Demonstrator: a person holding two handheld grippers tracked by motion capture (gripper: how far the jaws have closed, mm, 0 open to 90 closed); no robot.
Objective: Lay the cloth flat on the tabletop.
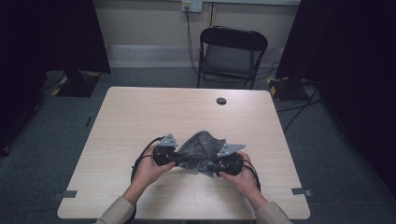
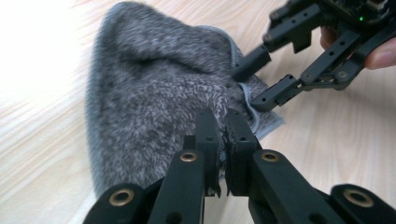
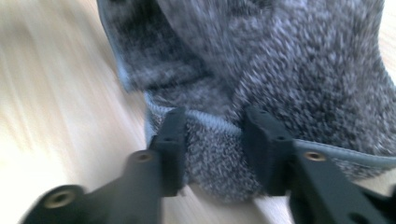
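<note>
A grey fuzzy cloth (image 1: 200, 148) lies bunched on the light wooden table (image 1: 140, 112) near its front edge. In the left gripper view the cloth (image 2: 154, 93) humps up, and my left gripper (image 2: 222, 119) is shut on its near edge. In the high view the left gripper (image 1: 180, 160) sits at the cloth's left side and the right gripper (image 1: 213, 163) at its right. My right gripper (image 3: 215, 126) has its jaws apart, straddling a hemmed corner of the cloth (image 3: 289, 70) without pinching it. The right gripper (image 2: 252, 81) is also in the left gripper view, with its jaws spread around the hem.
A small black round cap (image 1: 221, 101) is set in the table's far side. A black folding chair (image 1: 233, 51) stands beyond the table. Grey tape marks (image 1: 69, 193) sit at the front corners. Dark curtains flank the room, and cables run across the floor at the right.
</note>
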